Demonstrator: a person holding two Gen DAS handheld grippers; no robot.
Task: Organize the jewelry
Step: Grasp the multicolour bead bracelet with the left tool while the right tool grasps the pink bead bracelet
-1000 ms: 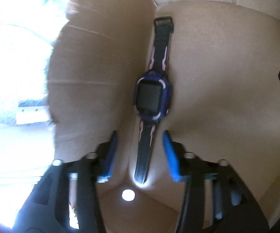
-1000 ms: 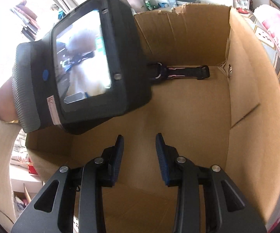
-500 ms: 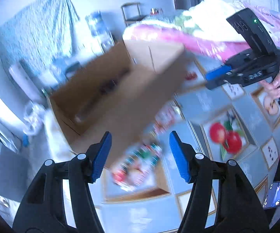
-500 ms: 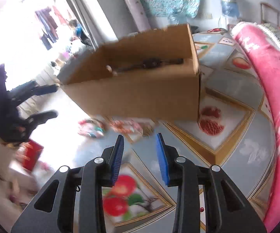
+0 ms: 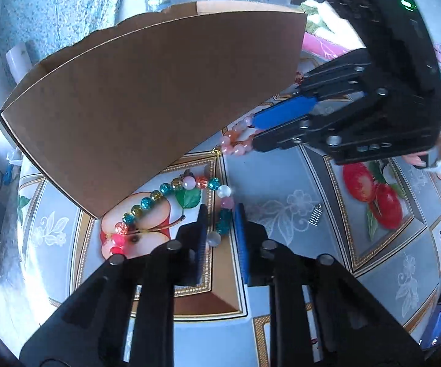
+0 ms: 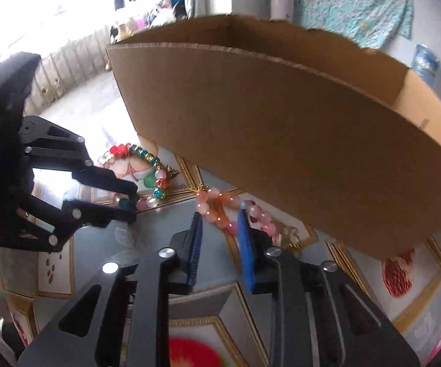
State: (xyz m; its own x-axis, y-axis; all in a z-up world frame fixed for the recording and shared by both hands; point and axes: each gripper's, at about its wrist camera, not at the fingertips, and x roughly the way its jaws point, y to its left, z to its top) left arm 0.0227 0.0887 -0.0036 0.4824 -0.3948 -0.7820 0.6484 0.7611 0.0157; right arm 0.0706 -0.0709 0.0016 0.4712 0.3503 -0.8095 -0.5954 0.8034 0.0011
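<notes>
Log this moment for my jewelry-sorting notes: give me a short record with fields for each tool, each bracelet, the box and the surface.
left tool: jaws just closed in around the multicolored bead bracelet; beads between them
right tool: jaws just closed in around the pink-orange bead bracelet; beads between them
bracelets: both lie on the mat, beside the box
cardboard box: open-topped, inside hidden
surface: fruit-print mat
small silver charm: loose on the mat

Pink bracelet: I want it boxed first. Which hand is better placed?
Right. Both tools have just been closing: the right tool on the pink bracelet, the left tool on the colourful bracelet.
</notes>
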